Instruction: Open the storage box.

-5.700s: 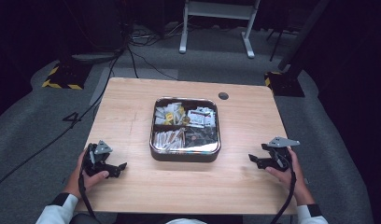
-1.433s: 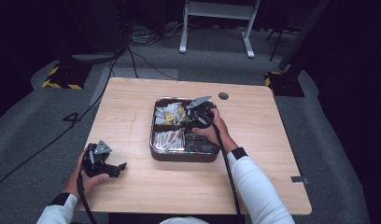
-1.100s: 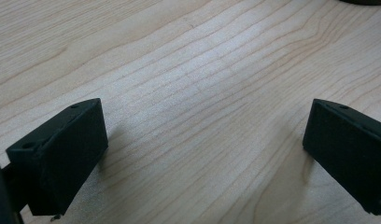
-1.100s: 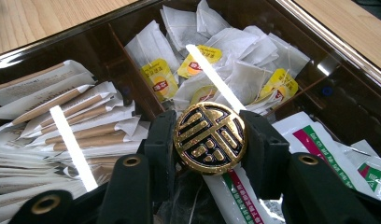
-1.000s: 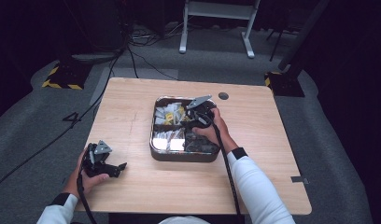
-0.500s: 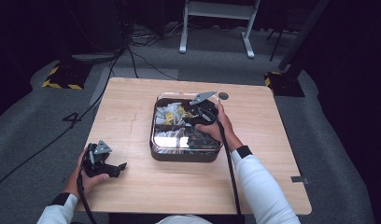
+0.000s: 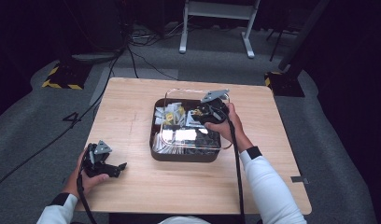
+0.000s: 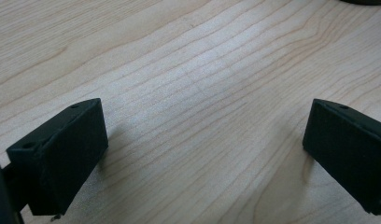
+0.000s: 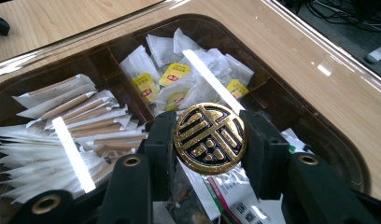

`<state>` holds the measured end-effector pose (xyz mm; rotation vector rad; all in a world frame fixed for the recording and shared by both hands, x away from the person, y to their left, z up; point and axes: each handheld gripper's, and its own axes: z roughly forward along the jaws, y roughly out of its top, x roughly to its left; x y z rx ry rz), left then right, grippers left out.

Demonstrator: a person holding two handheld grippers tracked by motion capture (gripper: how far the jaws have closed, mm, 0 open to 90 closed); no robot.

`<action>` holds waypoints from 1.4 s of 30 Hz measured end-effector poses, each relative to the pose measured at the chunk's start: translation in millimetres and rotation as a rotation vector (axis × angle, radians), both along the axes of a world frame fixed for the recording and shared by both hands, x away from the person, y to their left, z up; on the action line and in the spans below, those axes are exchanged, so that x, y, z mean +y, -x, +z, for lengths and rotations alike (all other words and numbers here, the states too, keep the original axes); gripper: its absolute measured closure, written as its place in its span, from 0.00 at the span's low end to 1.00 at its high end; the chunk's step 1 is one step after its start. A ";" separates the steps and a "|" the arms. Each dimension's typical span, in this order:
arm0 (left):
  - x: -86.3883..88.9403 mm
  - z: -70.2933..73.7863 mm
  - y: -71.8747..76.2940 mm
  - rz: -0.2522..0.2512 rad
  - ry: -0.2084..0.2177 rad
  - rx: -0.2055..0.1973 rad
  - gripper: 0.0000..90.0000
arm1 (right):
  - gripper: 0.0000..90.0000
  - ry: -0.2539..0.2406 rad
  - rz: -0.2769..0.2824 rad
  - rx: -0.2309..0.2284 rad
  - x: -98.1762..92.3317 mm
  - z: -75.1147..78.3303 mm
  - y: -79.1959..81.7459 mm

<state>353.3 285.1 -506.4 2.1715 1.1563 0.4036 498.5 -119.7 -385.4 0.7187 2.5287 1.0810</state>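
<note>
Sleeves in white enter from the near edge of the bench [image 7: 132, 196]. The left gripper [image 7: 115, 167] rests on the wood at the near left, its jaws spread wide with nothing but bare grain between them. Farther in, at mid-bench, sits the dark tray [image 7: 184, 156], its compartments filled with paper-wrapped sticks [image 9: 62, 126] and tea sachets [image 9: 179, 79]. The right gripper [image 9: 209, 140] is clamped on the round gold-and-black knob [image 9: 210, 138] of the clear lid [image 7: 193, 137], which hangs tilted just above the tray, its far edge raised higher than the near one.
</note>
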 end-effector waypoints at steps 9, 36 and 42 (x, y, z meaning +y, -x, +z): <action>0.0 0.0 0.0 0.000 0.000 0.000 0.00 | 0.65 -0.008 -0.019 -0.009 -26.4 6.8 4.9; -0.1 -0.3 0.7 0.006 0.001 -0.006 0.00 | 0.65 -0.009 -0.114 -0.030 -107.2 7.6 21.9; -0.1 -0.3 0.7 0.006 0.001 -0.006 0.00 | 0.65 -0.023 -0.131 -0.026 -120.6 5.4 24.8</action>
